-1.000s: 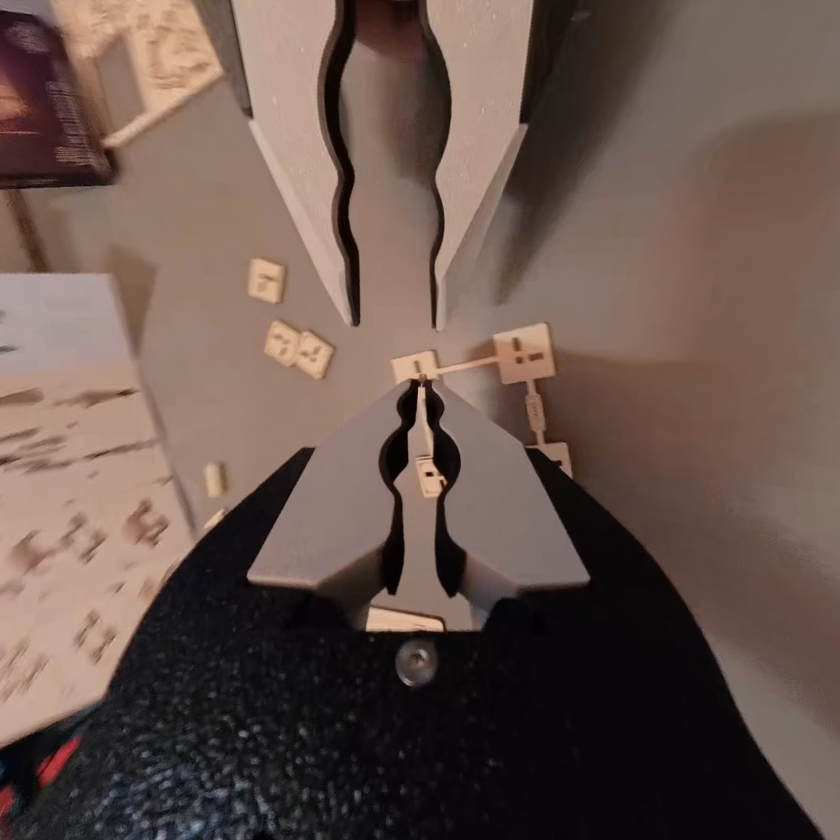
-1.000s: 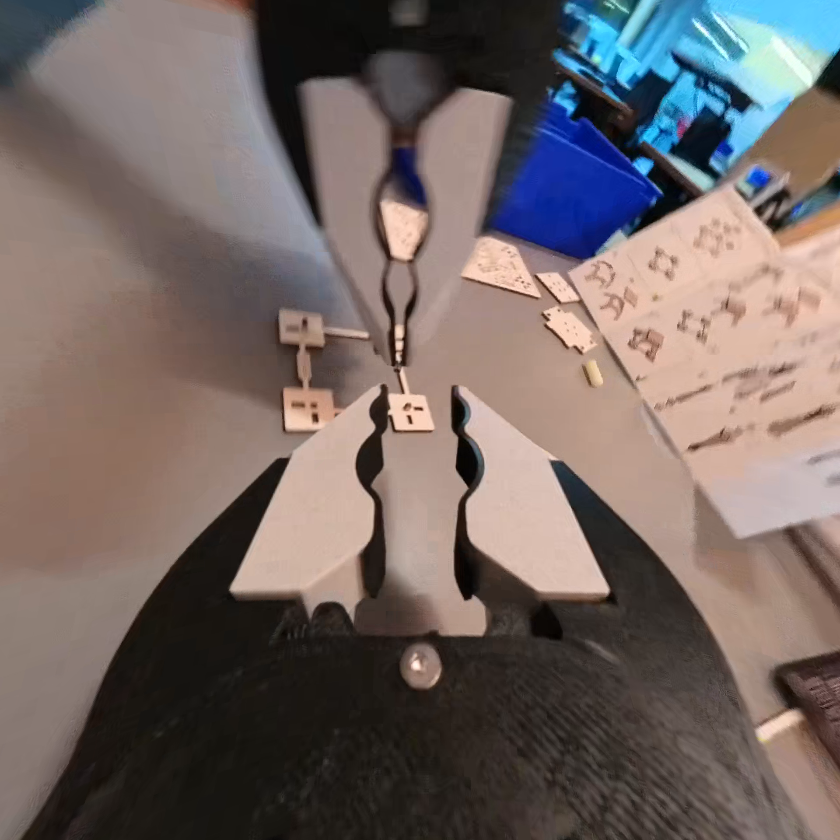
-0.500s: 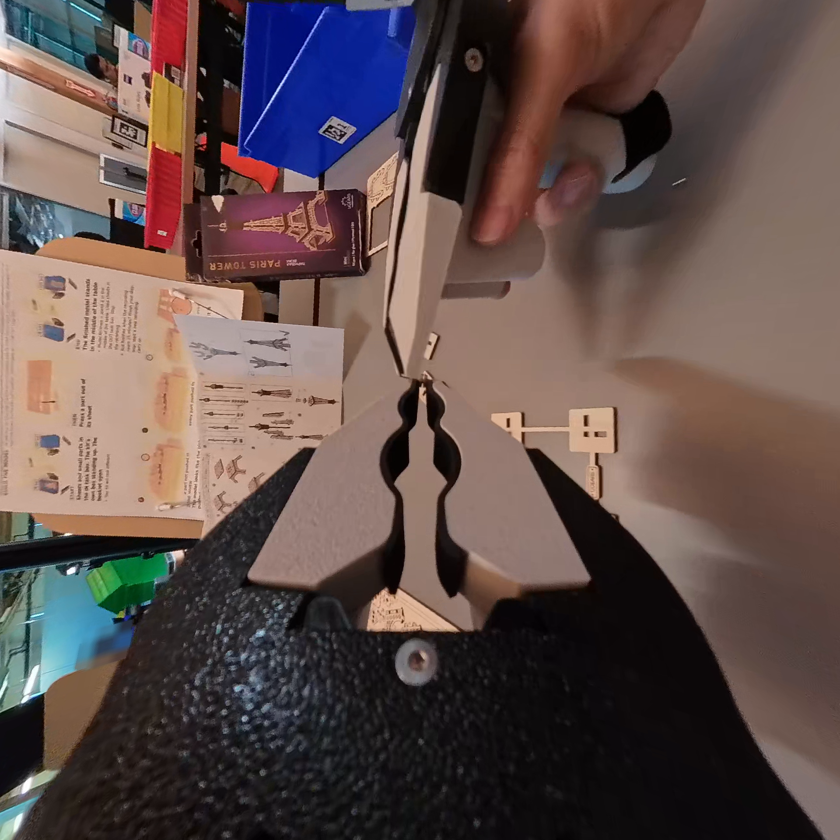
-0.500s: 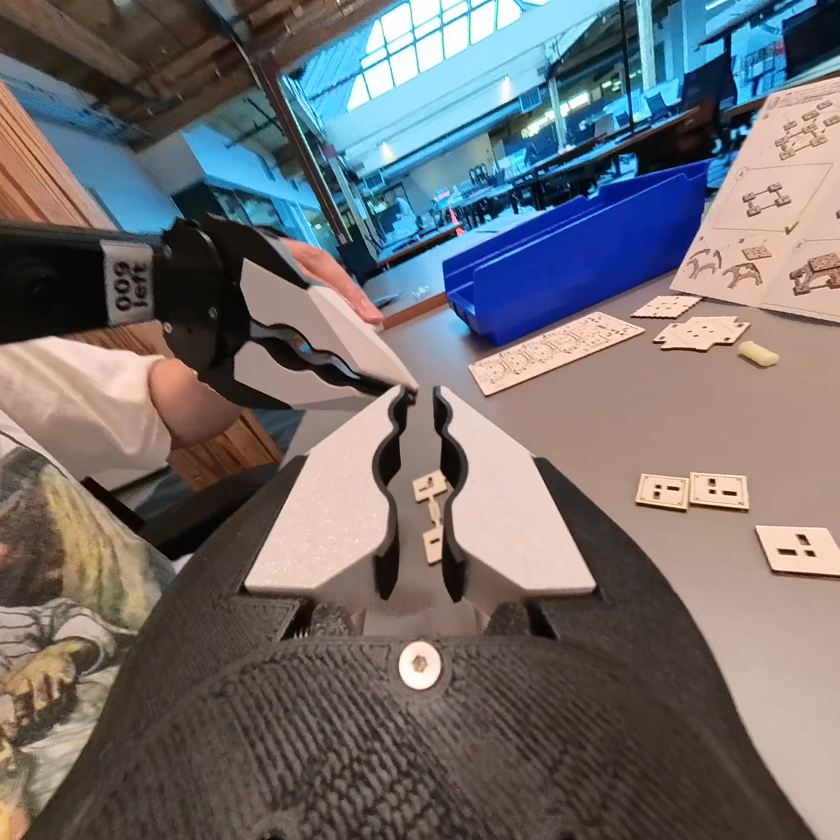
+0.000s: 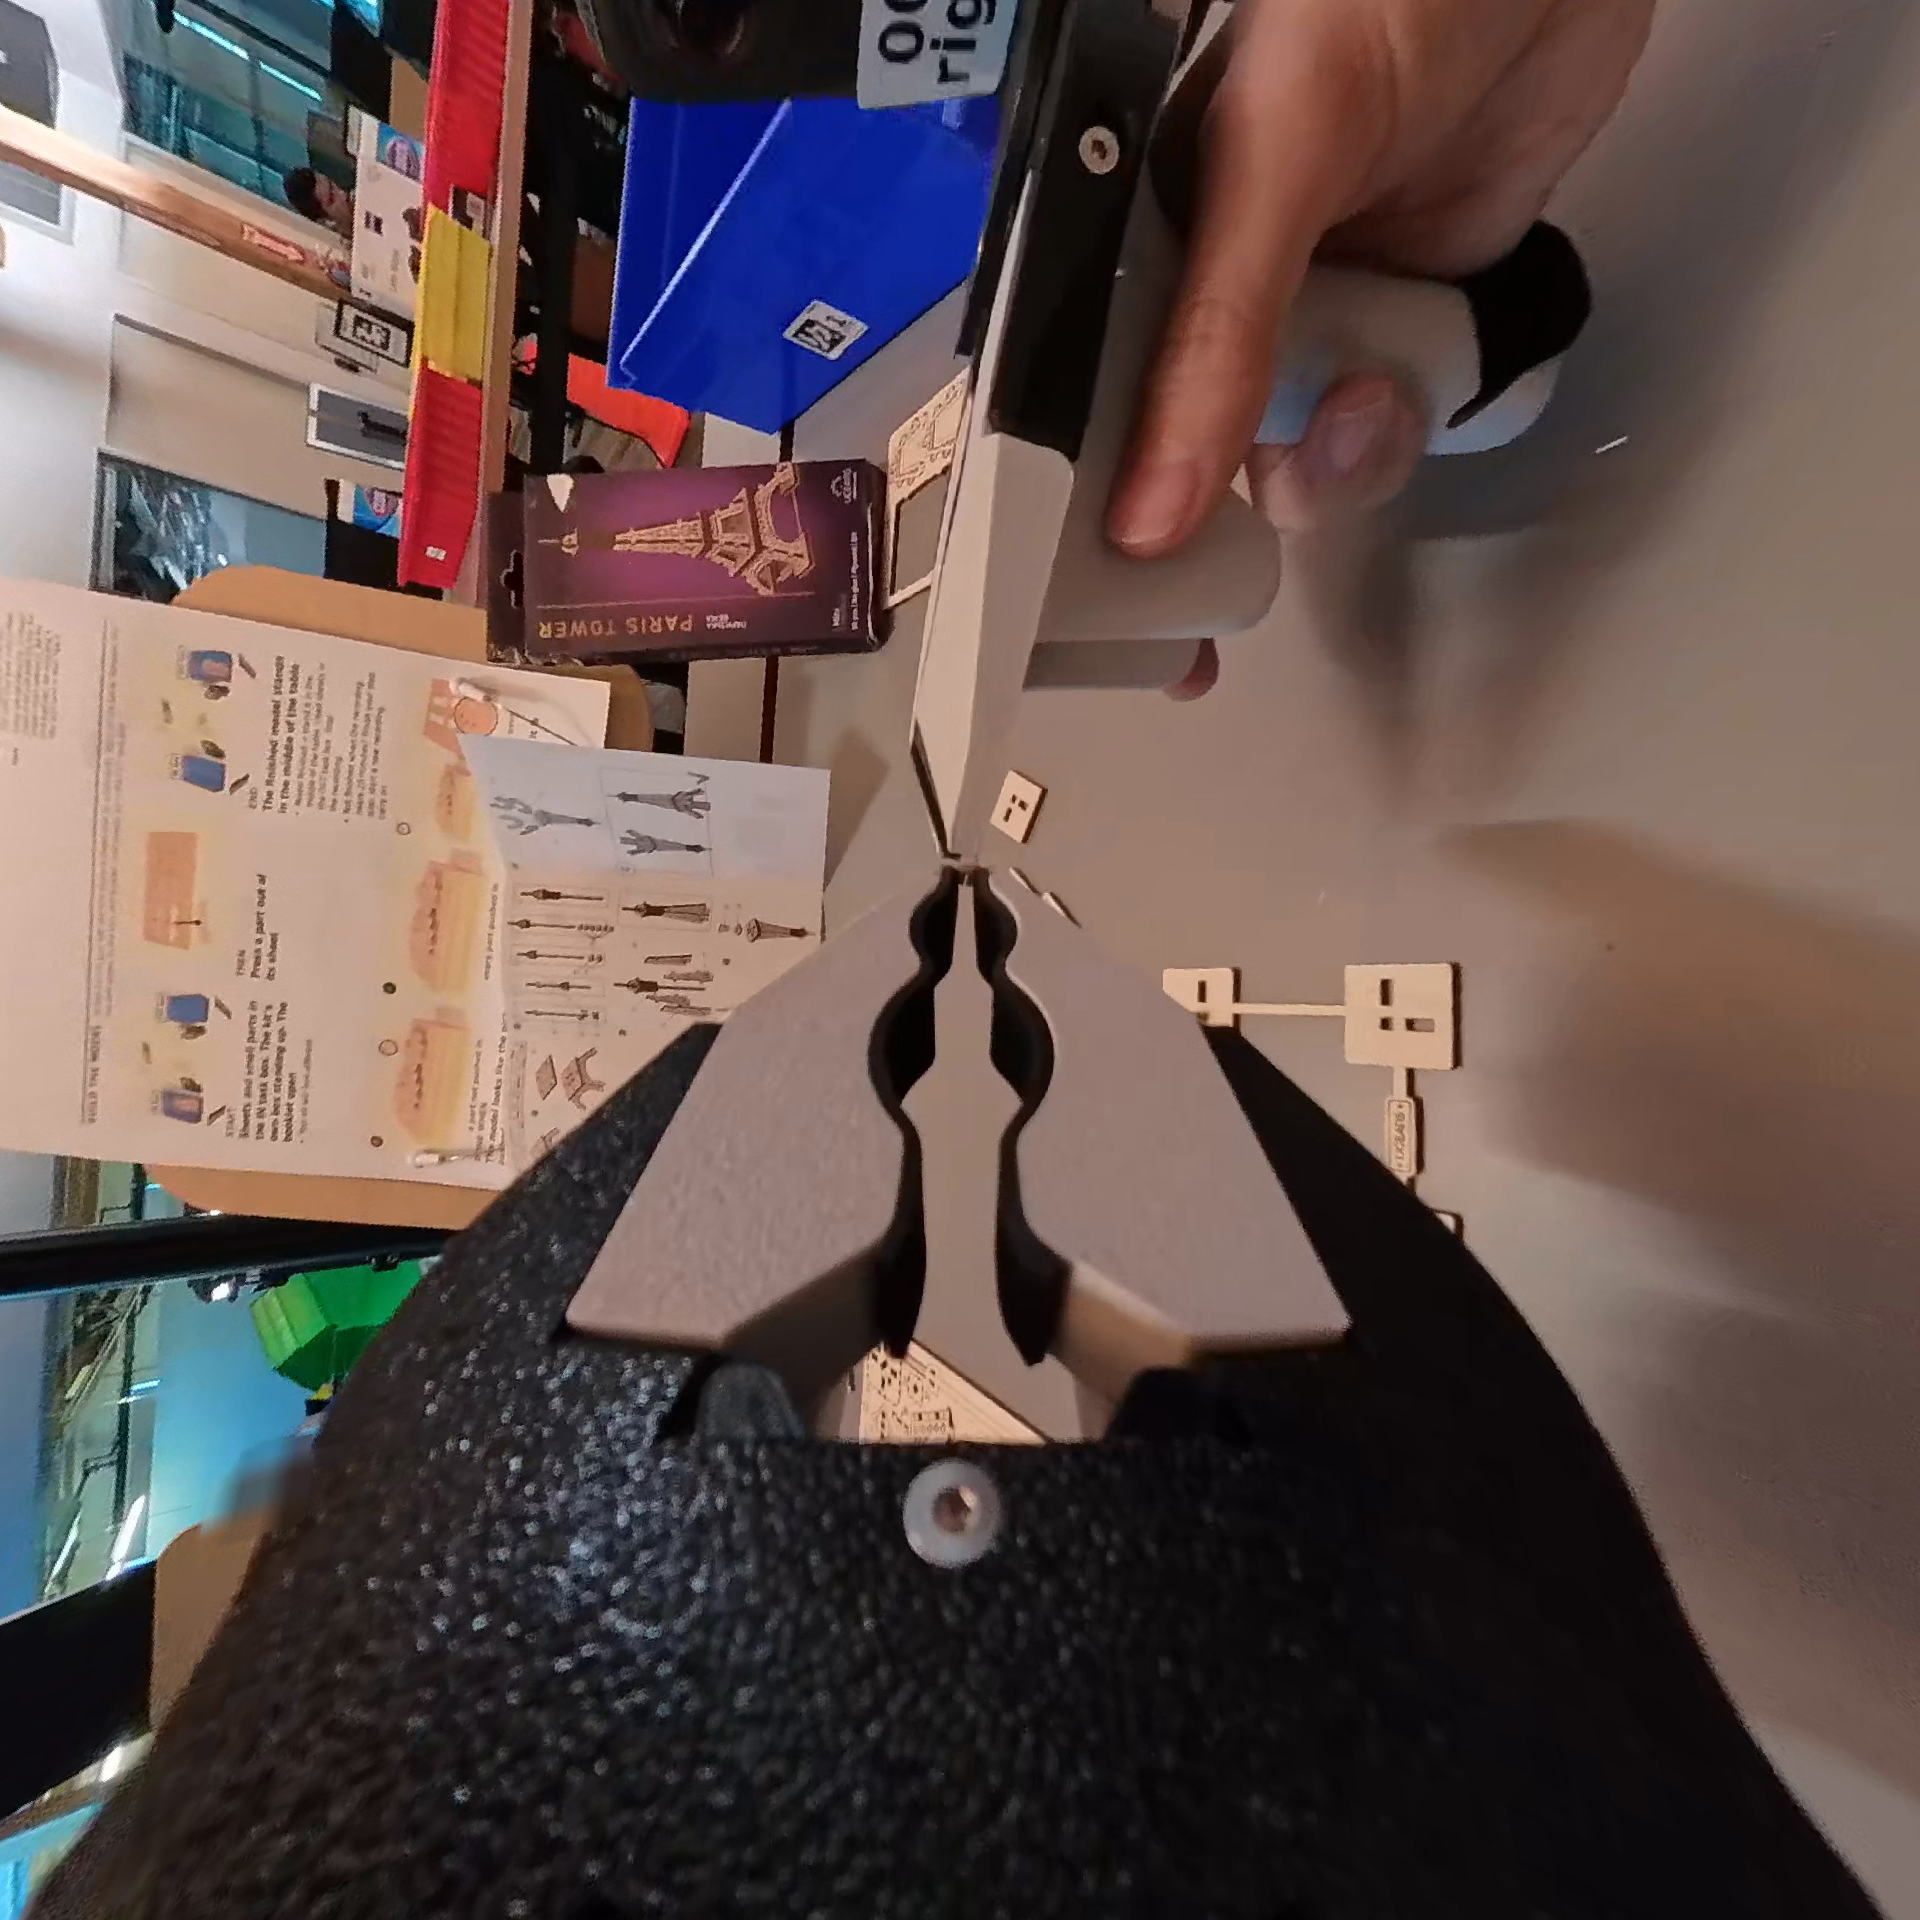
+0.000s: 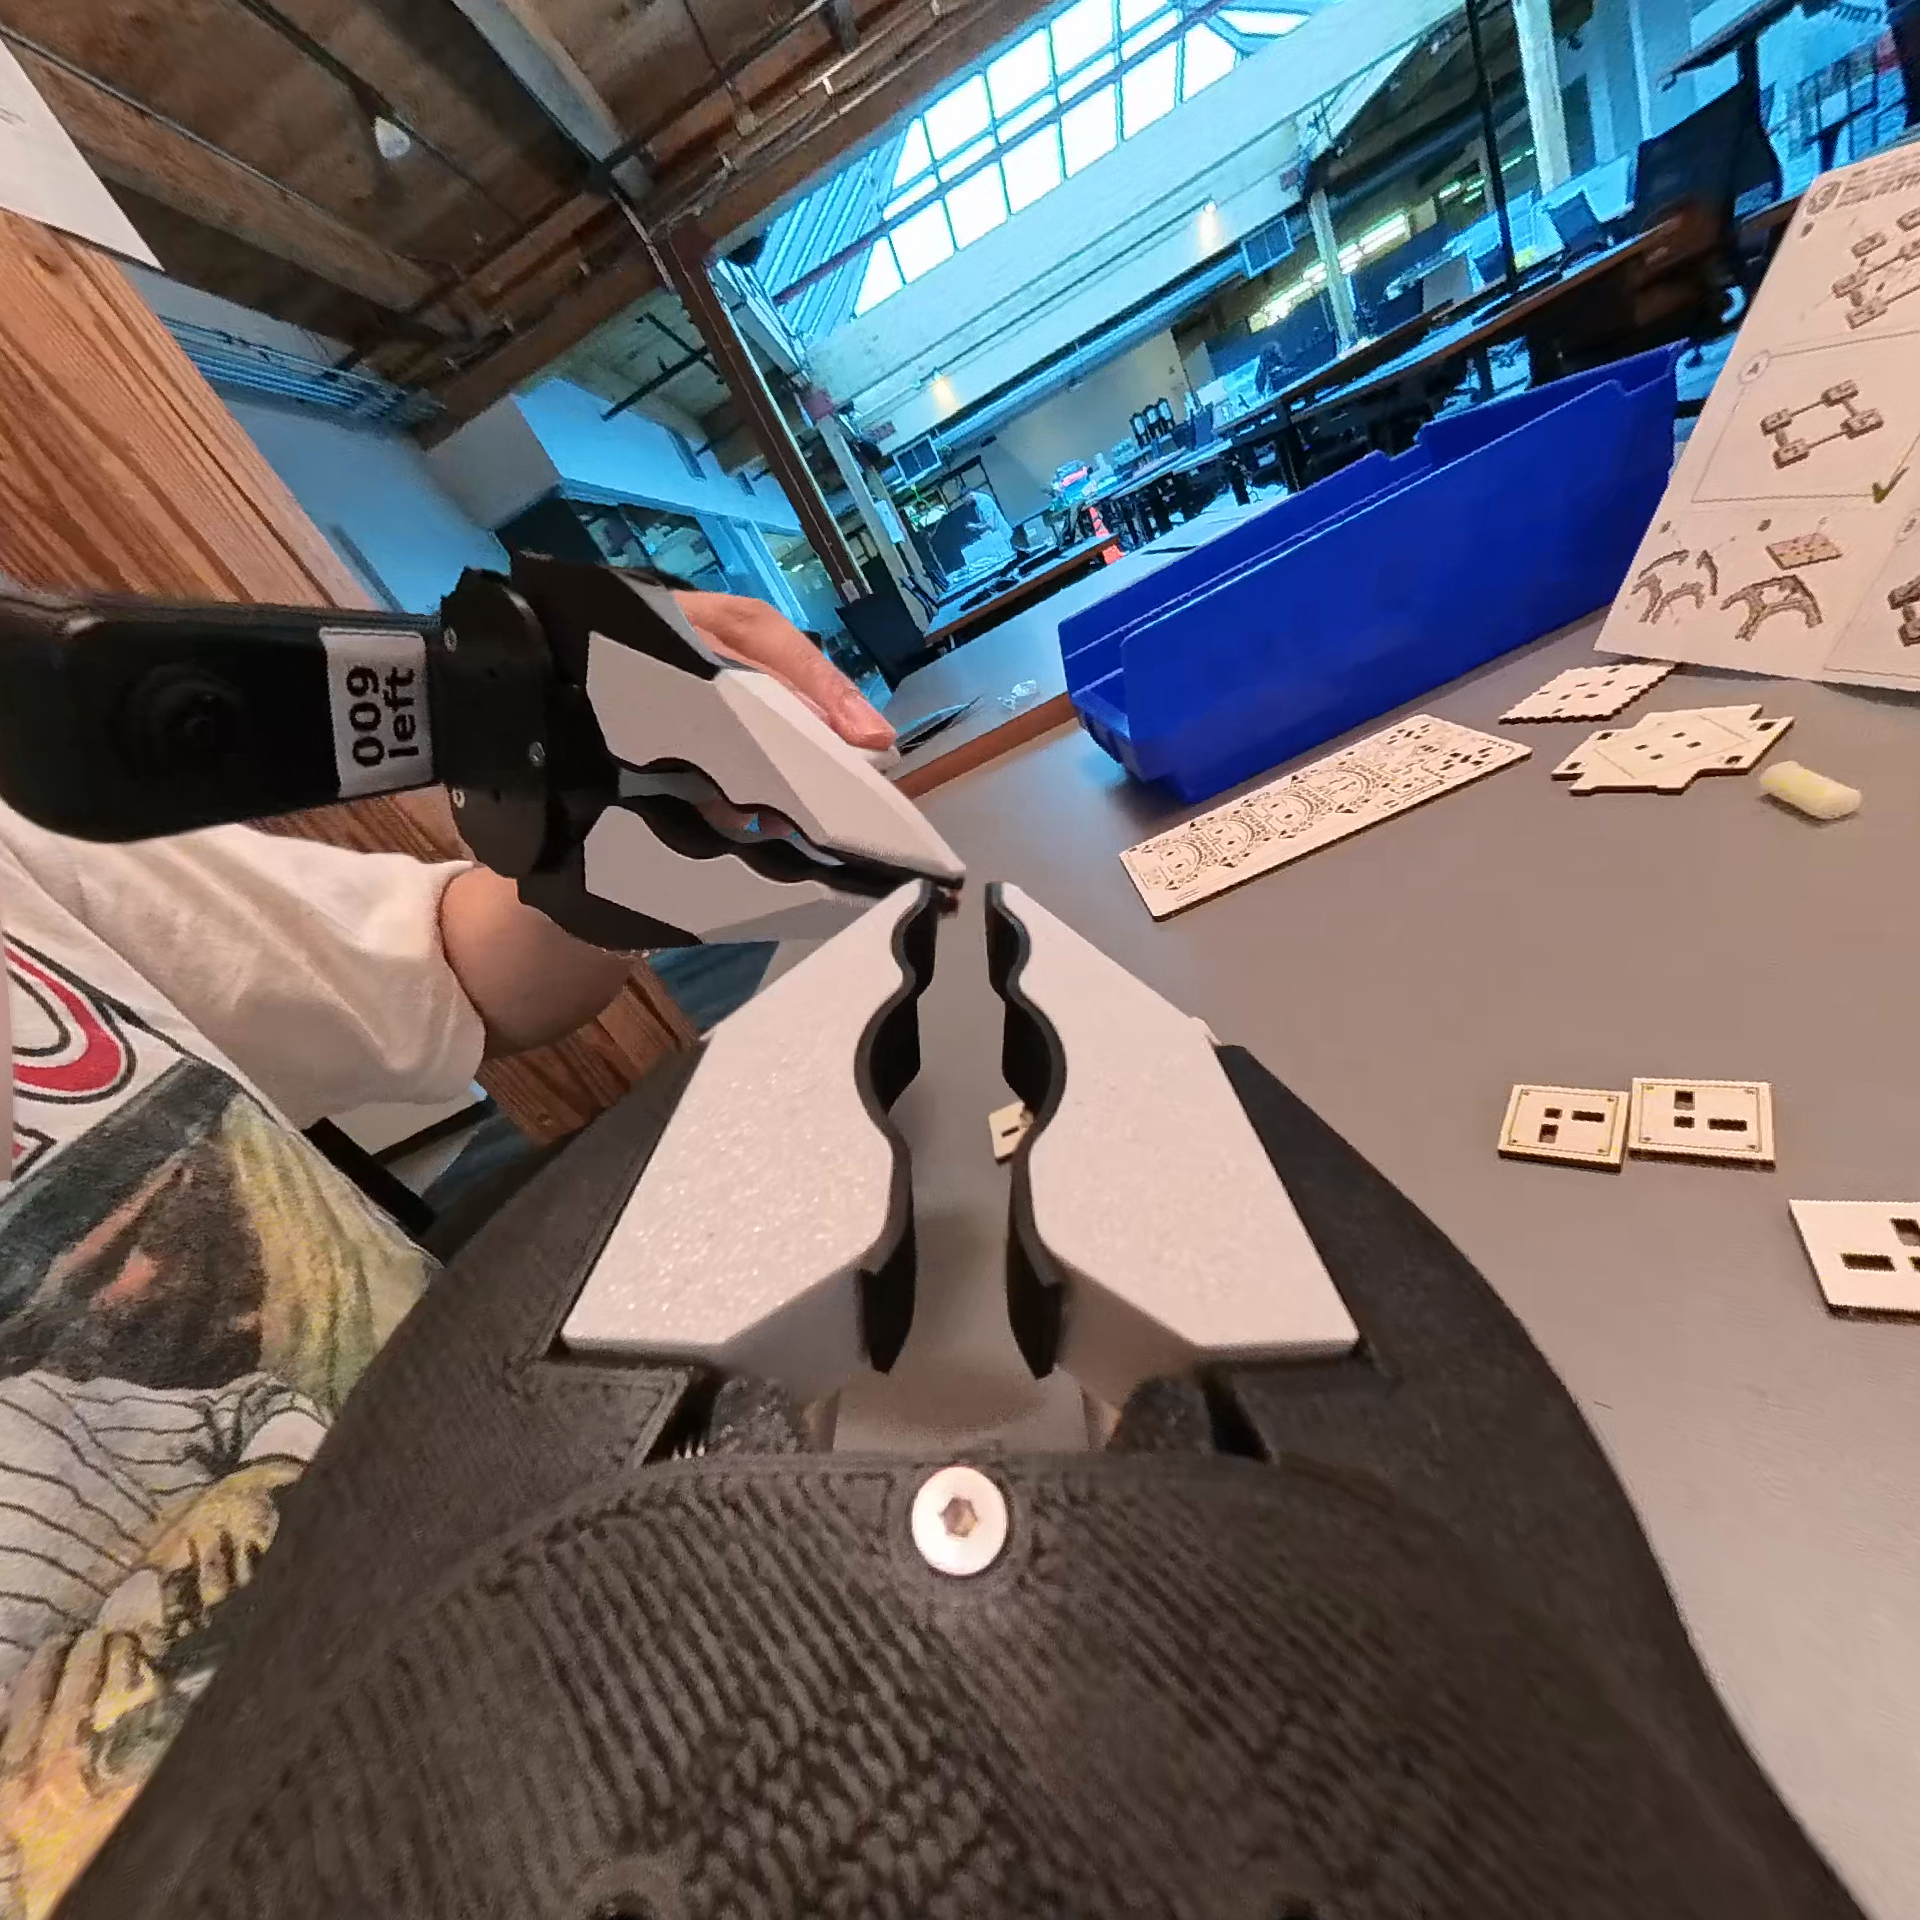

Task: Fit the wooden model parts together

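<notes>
My left gripper (image 5: 961,883) is shut, its tips together above the grey table (image 5: 1558,727). I cannot make out anything held between them. My right gripper (image 6: 954,902) is open by a narrow gap with nothing between its pads. The two grippers meet tip to tip: the left gripper (image 6: 935,888) touches the right one's left fingertip (image 6: 906,920), and the right gripper (image 5: 951,847) comes down from above in the left wrist view. A flat wooden assembly of squares joined by thin strips (image 5: 1397,1013) lies on the table to the right. A small slotted square (image 5: 1018,805) and thin slivers (image 5: 1044,899) lie near the tips.
Loose slotted squares (image 6: 1564,1125) (image 6: 1704,1120) (image 6: 1860,1268), a laser-cut sheet (image 6: 1320,810) and larger plates (image 6: 1673,748) lie on the table. A blue bin (image 6: 1351,603), instruction sheets (image 5: 260,883) and a purple kit box (image 5: 707,566) stand behind. A person's hand (image 5: 1351,260) holds the right gripper. Both grippers' tips are close together, under 4 cm apart.
Both grippers tilted up from looking down at the table and now meet tip to tip. The right jaws narrowed. The strip piece seen between the left fingers a second ago no longer shows there.
</notes>
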